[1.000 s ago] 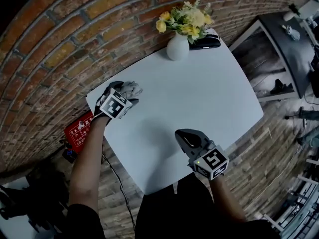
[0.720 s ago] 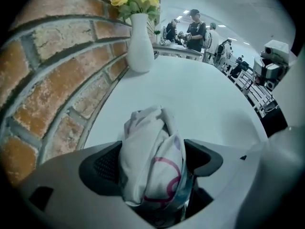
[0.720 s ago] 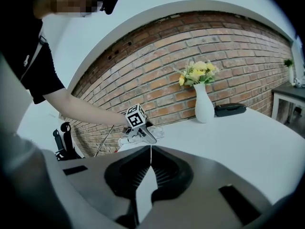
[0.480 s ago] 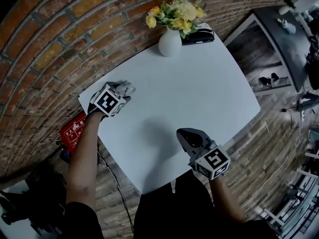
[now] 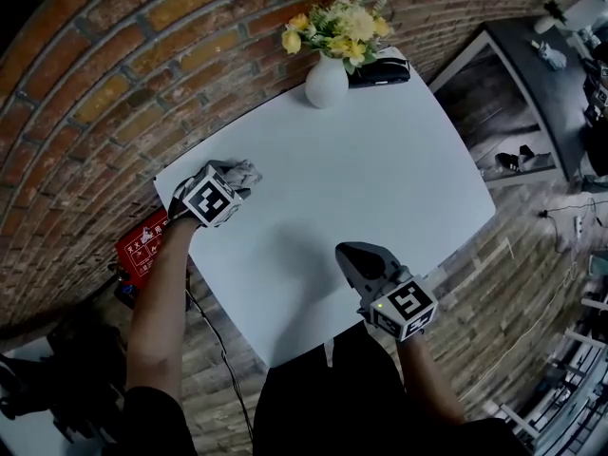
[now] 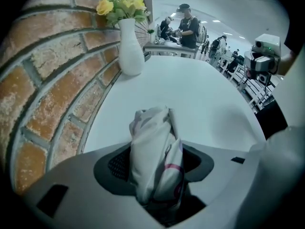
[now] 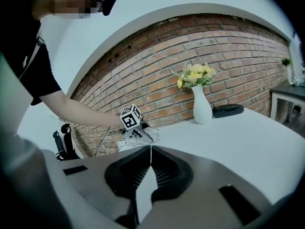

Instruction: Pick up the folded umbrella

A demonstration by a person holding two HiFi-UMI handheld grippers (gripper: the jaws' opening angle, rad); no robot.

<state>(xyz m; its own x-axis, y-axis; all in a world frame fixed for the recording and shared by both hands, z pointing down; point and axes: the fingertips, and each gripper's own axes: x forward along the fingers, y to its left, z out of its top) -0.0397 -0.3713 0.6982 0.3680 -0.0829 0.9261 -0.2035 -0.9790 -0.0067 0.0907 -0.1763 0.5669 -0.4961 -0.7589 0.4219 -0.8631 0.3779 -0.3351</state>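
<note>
The folded umbrella [image 5: 245, 171], a pale fabric bundle with a pink mark, lies at the left edge of the white table [image 5: 380, 169], close to the brick wall. My left gripper [image 5: 234, 175] points steeply down over it. In the left gripper view the umbrella [image 6: 152, 128] stands between the jaws, which are closing, and both pads lie against the fabric. My right gripper [image 5: 353, 257] hovers over the table's near edge, shut with nothing in it. From the right gripper view [image 7: 151, 151] I see the left gripper [image 7: 139, 131] on the umbrella [image 7: 127, 143].
A white vase [image 5: 326, 82] of yellow flowers stands at the table's far edge by the brick wall [image 5: 114, 93], with a black case [image 5: 380, 70] behind it. A red box [image 5: 144, 245] lies on the floor below the left edge. People [image 6: 188, 27] stand far off.
The left gripper's jaws have drawn in round the umbrella; the hand stays at the same spot. The right gripper has not moved.
</note>
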